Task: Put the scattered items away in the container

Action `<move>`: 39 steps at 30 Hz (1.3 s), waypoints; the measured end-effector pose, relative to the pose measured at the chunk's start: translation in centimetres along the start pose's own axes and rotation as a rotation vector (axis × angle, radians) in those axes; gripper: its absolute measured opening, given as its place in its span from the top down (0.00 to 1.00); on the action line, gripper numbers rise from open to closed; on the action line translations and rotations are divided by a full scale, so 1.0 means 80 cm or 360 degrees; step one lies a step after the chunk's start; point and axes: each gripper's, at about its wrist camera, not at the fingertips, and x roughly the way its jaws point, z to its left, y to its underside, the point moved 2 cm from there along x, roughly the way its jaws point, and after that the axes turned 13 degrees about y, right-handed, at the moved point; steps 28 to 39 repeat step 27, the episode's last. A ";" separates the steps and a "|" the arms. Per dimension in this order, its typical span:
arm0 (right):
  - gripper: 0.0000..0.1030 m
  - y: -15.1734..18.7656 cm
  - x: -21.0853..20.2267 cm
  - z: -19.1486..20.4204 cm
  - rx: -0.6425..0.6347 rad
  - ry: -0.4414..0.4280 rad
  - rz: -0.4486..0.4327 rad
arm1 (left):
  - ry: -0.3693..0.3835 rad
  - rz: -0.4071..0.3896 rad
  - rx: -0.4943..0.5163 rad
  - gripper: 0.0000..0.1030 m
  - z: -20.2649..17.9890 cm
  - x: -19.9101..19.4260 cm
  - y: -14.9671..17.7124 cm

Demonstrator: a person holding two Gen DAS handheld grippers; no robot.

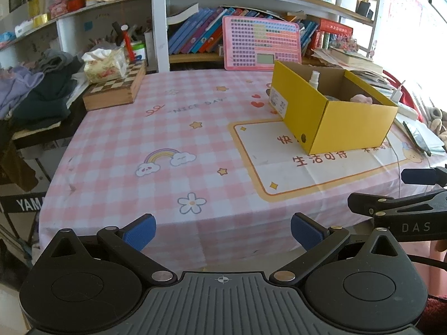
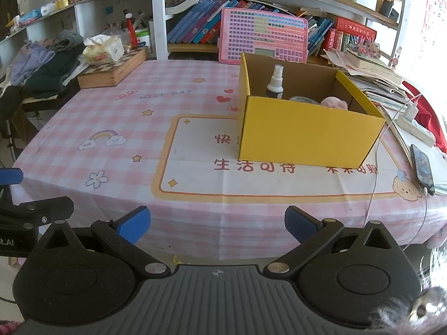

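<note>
the left hand-held gripper (image 1: 223,230) hangs at the near edge of the desk (image 1: 173,128) with its blue pads wide apart and nothing between them, and the checked cloth ahead of it carries no loose item that i can see. further right the yellow box (image 2: 307,136) stands open with the spray bottle (image 2: 275,82) upright in its back-left corner – light, hard and slick, best pinched across the body below the cap – and a pink plush (image 2: 335,103) near the front wall, soft and easy to squeeze anywhere. the right hand-held gripper (image 2: 217,223) is spread and empty too – the tidying looks about done.
</note>
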 end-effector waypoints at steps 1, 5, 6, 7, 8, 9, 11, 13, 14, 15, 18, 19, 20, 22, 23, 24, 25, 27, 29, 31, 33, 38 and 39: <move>0.00 0.000 0.000 0.000 -0.0001 -0.0001 0.0000 | 0.0001 0.0000 -0.0001 0.00 0.000 0.000 0.000; 0.00 -0.001 0.001 0.000 -0.0002 -0.0002 0.0000 | 0.0003 0.0003 0.0001 0.00 0.001 0.000 0.000; 0.00 -0.001 0.001 0.000 -0.0002 -0.0002 0.0001 | 0.0000 0.0006 0.0001 0.00 0.001 0.000 0.000; 0.00 -0.001 0.001 0.001 -0.0002 -0.0002 0.0000 | -0.0001 0.0009 0.0003 0.00 0.001 0.000 0.000; 0.00 -0.001 0.001 0.000 -0.0002 -0.0002 0.0000 | -0.0001 0.0009 0.0005 0.00 0.000 0.000 0.000; 0.00 -0.001 0.001 0.000 -0.0001 -0.0001 0.0001 | 0.0002 0.0007 0.0007 0.00 0.000 0.000 0.000; 0.00 -0.001 0.002 0.000 0.0001 -0.0001 0.0002 | 0.0008 0.0003 0.0010 0.00 -0.001 0.000 -0.002; 0.00 -0.001 0.002 0.000 0.0002 -0.0002 0.0004 | 0.0014 0.0005 0.0010 0.00 -0.001 0.001 -0.002; 0.00 -0.001 0.003 0.000 0.0003 -0.0002 0.0005 | 0.0019 0.0006 0.0007 0.00 -0.001 0.002 -0.002; 0.00 -0.001 0.004 0.001 0.0004 -0.0002 0.0006 | 0.0025 0.0006 0.0002 0.00 -0.001 0.003 -0.002; 0.00 -0.001 0.005 0.000 0.0004 -0.0003 0.0007 | 0.0038 -0.0005 -0.0002 0.00 -0.001 0.003 -0.003; 0.00 -0.001 0.005 0.000 0.0005 -0.0004 0.0010 | 0.0040 -0.0008 0.0000 0.00 -0.002 0.003 -0.003; 0.00 -0.001 0.006 0.000 0.0006 -0.0004 0.0011 | 0.0045 -0.0014 0.0001 0.00 -0.002 0.003 -0.003; 0.00 -0.002 0.009 0.000 0.0008 -0.0007 0.0017 | 0.0059 -0.0032 0.0001 0.00 -0.003 0.002 -0.003; 0.00 -0.002 0.011 -0.001 0.0007 -0.0009 0.0021 | 0.0065 -0.0037 -0.0002 0.00 -0.003 0.002 -0.003; 0.00 -0.002 0.013 -0.001 0.0007 -0.0012 0.0026 | 0.0066 -0.0037 -0.0005 0.00 -0.004 0.003 -0.003; 0.00 -0.003 0.015 -0.002 0.0006 -0.0014 0.0031 | 0.0066 -0.0034 -0.0008 0.00 -0.003 0.004 -0.004; 0.00 -0.004 0.018 -0.003 0.0006 -0.0018 0.0039 | 0.0065 -0.0027 -0.0022 0.00 -0.001 0.006 -0.006; 0.00 -0.004 0.018 -0.003 0.0006 -0.0018 0.0039 | 0.0065 -0.0027 -0.0022 0.00 -0.001 0.006 -0.006; 0.00 -0.004 0.018 -0.003 0.0006 -0.0018 0.0039 | 0.0065 -0.0027 -0.0022 0.00 -0.001 0.006 -0.006; 0.00 -0.004 0.018 -0.003 0.0006 -0.0018 0.0039 | 0.0065 -0.0027 -0.0022 0.00 -0.001 0.006 -0.006; 0.00 -0.004 0.018 -0.003 0.0006 -0.0018 0.0039 | 0.0065 -0.0027 -0.0022 0.00 -0.001 0.006 -0.006; 0.00 -0.004 0.018 -0.003 0.0006 -0.0018 0.0039 | 0.0065 -0.0027 -0.0022 0.00 -0.001 0.006 -0.006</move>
